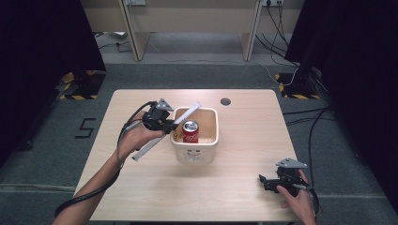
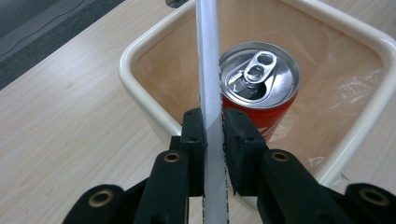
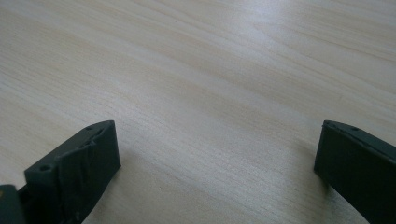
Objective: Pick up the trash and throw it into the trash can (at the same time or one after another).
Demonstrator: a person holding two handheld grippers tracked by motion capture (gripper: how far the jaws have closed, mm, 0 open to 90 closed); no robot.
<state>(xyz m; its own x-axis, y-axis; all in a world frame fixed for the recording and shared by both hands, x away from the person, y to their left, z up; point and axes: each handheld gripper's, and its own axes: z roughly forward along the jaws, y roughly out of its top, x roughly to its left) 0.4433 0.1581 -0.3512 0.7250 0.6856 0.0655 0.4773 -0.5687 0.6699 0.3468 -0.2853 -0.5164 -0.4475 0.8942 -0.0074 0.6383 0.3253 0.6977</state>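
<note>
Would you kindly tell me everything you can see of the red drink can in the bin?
The red drink can stands upright inside the cream square bin, toward its near-left corner. Its silver top looks already opened, the pull tab lying flat. Clear plastic lining surrounds it. The white wrapped straw, clamped in the left claw, slants beside its top; whether they touch is unclear.

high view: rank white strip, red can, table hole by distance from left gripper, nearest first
1. white strip, clamped in the left gripper fingers, slanting over the bin's left rim.
2. red can, upright inside the cream bin, just right of the gripper.
3. table hole, near the far edge, beyond the bin.
</note>
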